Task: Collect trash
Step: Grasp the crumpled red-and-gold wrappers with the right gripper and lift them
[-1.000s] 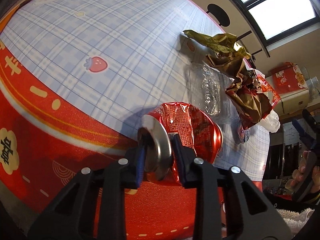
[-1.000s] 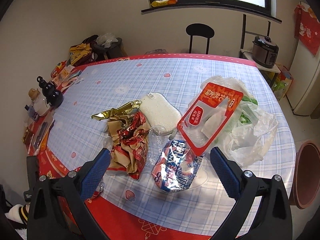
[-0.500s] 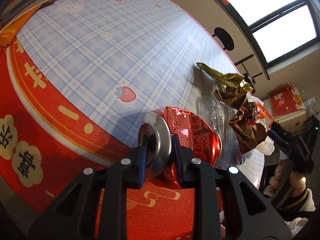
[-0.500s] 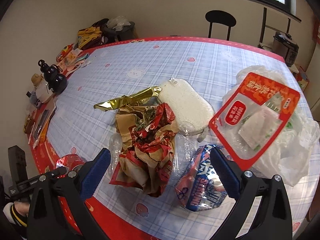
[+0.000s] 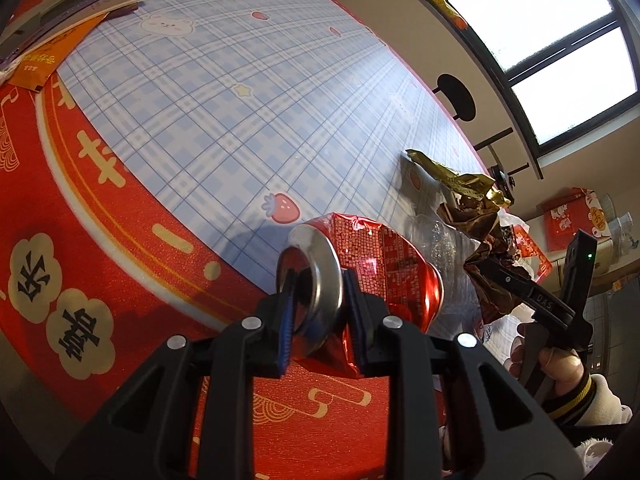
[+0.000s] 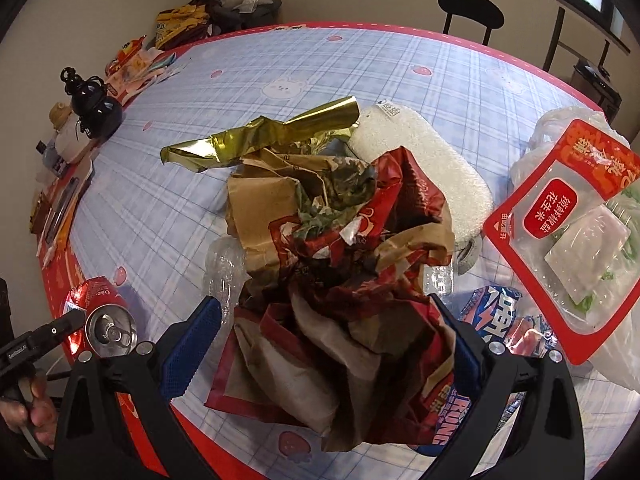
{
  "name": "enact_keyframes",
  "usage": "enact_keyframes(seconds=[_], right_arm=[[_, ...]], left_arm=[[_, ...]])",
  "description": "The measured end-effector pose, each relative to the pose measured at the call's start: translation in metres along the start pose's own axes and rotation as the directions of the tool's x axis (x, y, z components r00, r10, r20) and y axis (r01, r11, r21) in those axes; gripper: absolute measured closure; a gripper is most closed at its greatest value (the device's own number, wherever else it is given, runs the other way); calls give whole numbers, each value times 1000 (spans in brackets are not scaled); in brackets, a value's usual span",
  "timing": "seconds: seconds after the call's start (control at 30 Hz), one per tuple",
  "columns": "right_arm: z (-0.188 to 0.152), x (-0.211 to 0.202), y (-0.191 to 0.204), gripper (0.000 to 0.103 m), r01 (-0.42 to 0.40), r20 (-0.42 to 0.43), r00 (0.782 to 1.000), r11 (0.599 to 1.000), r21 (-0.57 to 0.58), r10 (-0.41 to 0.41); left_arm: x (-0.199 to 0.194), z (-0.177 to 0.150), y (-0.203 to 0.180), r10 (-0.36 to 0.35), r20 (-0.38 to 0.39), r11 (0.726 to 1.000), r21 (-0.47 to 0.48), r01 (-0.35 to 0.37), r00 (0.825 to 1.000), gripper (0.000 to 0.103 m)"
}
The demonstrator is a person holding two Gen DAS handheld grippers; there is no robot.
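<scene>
My left gripper is shut on the silver rim of a crushed red can, held just above the table's near edge; the can also shows in the right wrist view. My right gripper is open, its jaws on either side of a crumpled brown and red paper bag. Gold foil lies behind the bag. A clear plastic bottle, a blue snack wrapper and a red food pouch lie around it.
The table has a blue plaid cloth with a red rim. A white sponge-like pad and a white plastic bag lie at the right. A black gourd ornament and clutter stand at the left edge. A black chair is behind.
My right gripper has moved down and forward, so the paper bag now sits between its open jaws. My left gripper still holds the can and has drawn back slightly.
</scene>
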State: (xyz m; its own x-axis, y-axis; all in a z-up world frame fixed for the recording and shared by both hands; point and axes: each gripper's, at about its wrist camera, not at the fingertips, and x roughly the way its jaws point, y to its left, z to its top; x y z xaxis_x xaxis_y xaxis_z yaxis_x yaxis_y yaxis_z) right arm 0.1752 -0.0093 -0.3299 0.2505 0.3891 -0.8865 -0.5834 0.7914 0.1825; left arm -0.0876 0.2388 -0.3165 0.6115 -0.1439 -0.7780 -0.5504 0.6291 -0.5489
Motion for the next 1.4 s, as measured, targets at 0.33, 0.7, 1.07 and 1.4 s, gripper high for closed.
enact_keyframes(seconds=[0.33,0.7,1.07,1.4], right_arm=[[-14,-1,0,16,21,-24,999,999,-44,-22],[-28,-35,-1,40,-33,35,999,997,-70,35],[-42,-69,-9,40,4,64,998,994,-110,3],[-49,-118,-35,41,35,213,977,999,-36,-26]], left_arm=[[4,0,-8,0,-6,1000,14,0,1000,77],[10,4,-20,-5,-4,999,45,5,1000,77],[22,8,-36,-11,-18,995,96,12,1000,77],[32,12,-53,-24,-29,990,141,28,999,77]])
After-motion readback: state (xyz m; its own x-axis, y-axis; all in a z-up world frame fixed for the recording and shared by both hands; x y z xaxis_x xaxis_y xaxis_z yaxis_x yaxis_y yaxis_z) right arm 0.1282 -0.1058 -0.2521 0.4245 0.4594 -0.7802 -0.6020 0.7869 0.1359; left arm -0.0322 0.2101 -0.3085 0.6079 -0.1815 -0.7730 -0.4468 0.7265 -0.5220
